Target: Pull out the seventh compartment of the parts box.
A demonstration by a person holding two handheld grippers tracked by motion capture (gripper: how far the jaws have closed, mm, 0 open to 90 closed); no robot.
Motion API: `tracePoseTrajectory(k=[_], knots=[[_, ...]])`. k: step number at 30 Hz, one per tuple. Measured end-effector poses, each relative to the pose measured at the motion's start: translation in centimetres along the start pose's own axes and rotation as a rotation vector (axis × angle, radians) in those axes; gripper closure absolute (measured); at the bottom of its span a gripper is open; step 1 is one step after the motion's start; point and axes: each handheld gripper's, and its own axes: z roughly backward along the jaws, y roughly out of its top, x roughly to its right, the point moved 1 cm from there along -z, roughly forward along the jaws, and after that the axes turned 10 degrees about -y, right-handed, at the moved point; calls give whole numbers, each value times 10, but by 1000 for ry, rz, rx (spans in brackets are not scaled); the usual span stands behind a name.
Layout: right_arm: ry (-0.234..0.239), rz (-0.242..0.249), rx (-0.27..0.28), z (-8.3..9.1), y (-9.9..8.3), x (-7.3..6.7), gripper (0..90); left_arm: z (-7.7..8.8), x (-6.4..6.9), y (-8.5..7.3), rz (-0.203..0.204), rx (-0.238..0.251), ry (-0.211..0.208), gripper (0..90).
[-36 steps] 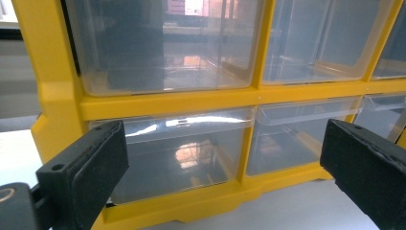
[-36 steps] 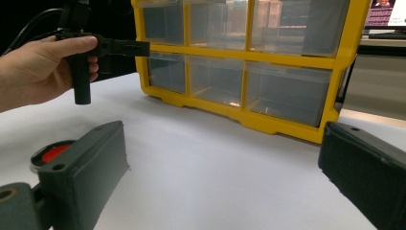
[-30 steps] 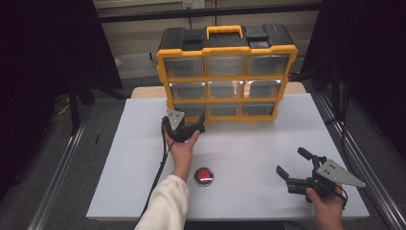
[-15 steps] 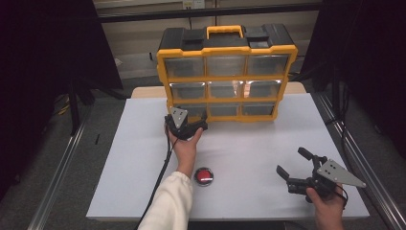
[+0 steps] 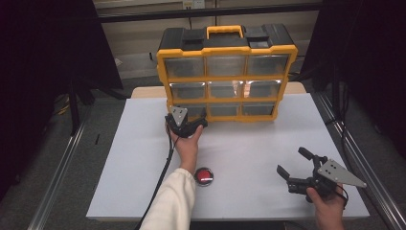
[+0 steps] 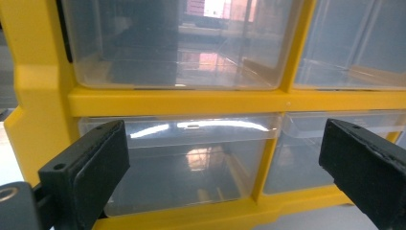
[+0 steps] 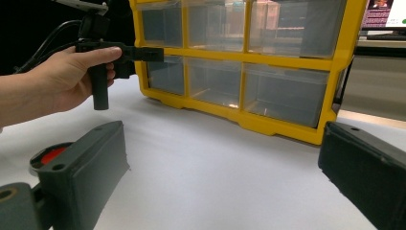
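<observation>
The left hand-held gripper is up against the bottom-left drawer of the yellow organiser, which stands upright at the far side of the white bench. In the left gripper view its black jaws stand wide apart, one on either side of that clear drawer's front, holding nothing — whether they touch the drawer cannot be told. The drawer sits shut in its frame, as do the clear drawers around it. The right hand-held gripper hovers low over the bench's near right part, well apart from the organiser, jaws also spread wide and empty. A small red-topped round object lies on the bench near the front edge, just beside the left forearm's white sleeve.
</observation>
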Motion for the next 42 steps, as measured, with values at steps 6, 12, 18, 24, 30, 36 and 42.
tracePoseTrajectory(k=[6, 12, 18, 24, 30, 36, 42], knots=[[-3, 1, -2, 0, 0, 0, 23, -4, -1, -1, -8, -1, 10, 33], [0, 1, 0, 0, 0, 0, 23, -7, 0, 0, -38, -21, 26, 33], [0, 1, -1, 0, 0, 0, 23, -8, 2, -1, -90, -32, 57, 40], [1, 4, -2, 0, 0, 0, 23, -9, 3, 0, -164, -32, 68, 50], [0, 3, -1, 0, 0, 0, 23, -8, 5, 0, -278, -61, 92, 57], [-6, -2, -2, 0, 0, 0, 23, -8, 6, -1, -403, -100, 115, 68], [-3, 3, -4, 0, 0, 0, 24, -6, 9, 1, -543, -114, 130, 111]])
